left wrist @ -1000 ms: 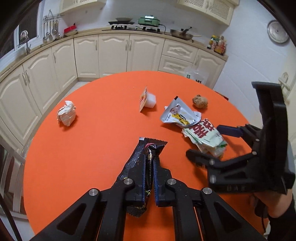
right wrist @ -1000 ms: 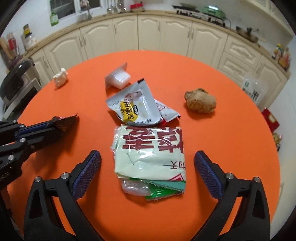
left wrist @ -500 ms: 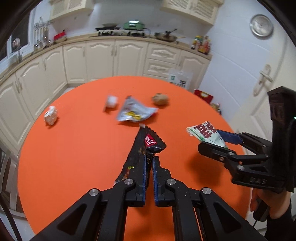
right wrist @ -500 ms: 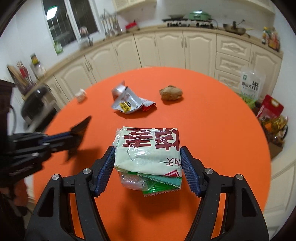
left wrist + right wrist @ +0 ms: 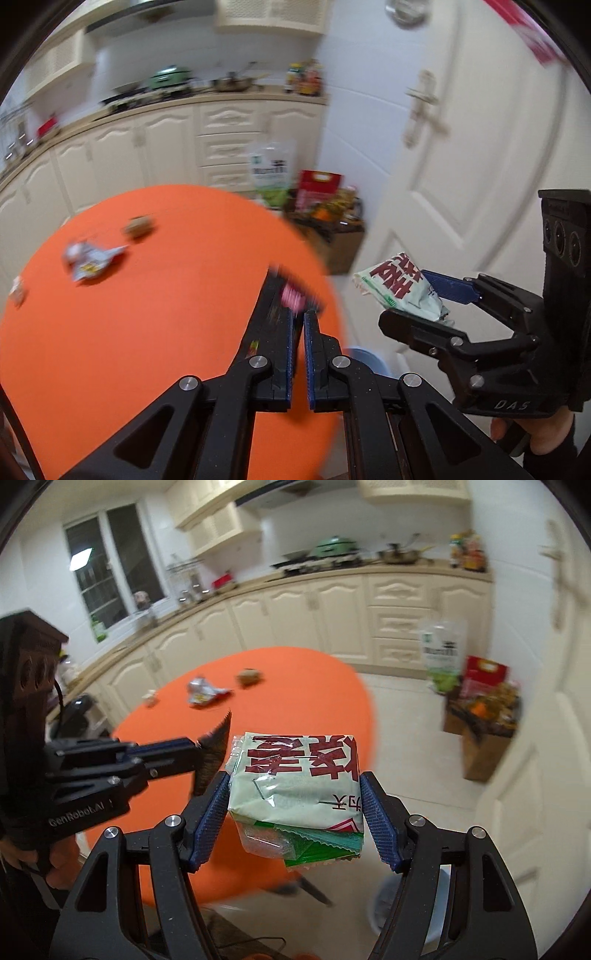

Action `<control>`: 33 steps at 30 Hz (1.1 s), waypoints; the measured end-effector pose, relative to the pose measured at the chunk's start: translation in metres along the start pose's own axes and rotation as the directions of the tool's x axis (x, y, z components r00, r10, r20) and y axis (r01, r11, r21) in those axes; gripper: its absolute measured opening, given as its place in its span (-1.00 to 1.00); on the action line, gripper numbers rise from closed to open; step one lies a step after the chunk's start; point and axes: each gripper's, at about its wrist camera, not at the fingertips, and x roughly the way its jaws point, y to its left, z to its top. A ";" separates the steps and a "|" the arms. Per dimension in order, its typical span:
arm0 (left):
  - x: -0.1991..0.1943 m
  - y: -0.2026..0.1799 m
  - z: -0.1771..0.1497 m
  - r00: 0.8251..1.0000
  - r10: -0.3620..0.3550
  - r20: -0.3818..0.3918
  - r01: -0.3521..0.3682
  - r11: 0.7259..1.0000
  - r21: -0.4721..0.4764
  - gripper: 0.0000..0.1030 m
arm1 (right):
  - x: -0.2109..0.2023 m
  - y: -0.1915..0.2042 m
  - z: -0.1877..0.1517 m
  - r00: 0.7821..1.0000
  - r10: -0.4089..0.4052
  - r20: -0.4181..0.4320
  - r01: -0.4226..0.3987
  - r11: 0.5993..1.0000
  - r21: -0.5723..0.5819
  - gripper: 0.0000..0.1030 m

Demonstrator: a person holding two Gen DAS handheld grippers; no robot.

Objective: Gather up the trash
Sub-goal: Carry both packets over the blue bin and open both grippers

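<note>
A round orange surface (image 5: 280,672) fills the left of both views in a kitchen of cream cabinets (image 5: 295,616), with a white door (image 5: 461,147) at right. A crumpled silver wrapper (image 5: 205,692) and a brown lump (image 5: 250,675) lie on it at upper left. At lower centre, the right claw (image 5: 295,808) clamps a pale green packet with red characters (image 5: 295,775) between its pads. The left claw (image 5: 299,328) is pinched tight on a black snack wrapper (image 5: 273,306), just left of that packet.
</note>
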 end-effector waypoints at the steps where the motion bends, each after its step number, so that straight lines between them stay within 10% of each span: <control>1: 0.008 -0.019 0.003 1.000 -0.023 -0.009 0.023 1.000 0.021 -0.96 | -0.011 -0.013 -0.007 1.000 -0.017 0.007 0.017 1.000 0.015 0.31; 7: 0.051 -0.083 0.020 0.997 -0.053 -0.049 0.058 0.992 0.113 -0.95 | -0.048 -0.076 -0.040 0.998 -0.070 0.007 0.069 0.993 0.095 0.31; 12: 0.064 -0.053 0.032 0.997 0.056 -0.054 -0.052 0.996 0.075 -0.87 | -0.054 -0.100 -0.059 0.998 -0.063 -0.006 0.063 0.991 0.120 0.31; 19: 0.064 -0.031 0.017 0.989 0.133 -0.071 -0.128 0.989 0.076 0.01 | -0.032 -0.097 -0.055 1.000 0.007 0.009 -0.008 0.992 0.125 0.31; 33: 0.129 -0.038 0.017 0.979 0.128 -0.159 -0.107 0.985 0.136 0.04 | -0.013 -0.075 -0.049 0.999 0.039 -0.011 -0.037 0.992 0.125 0.31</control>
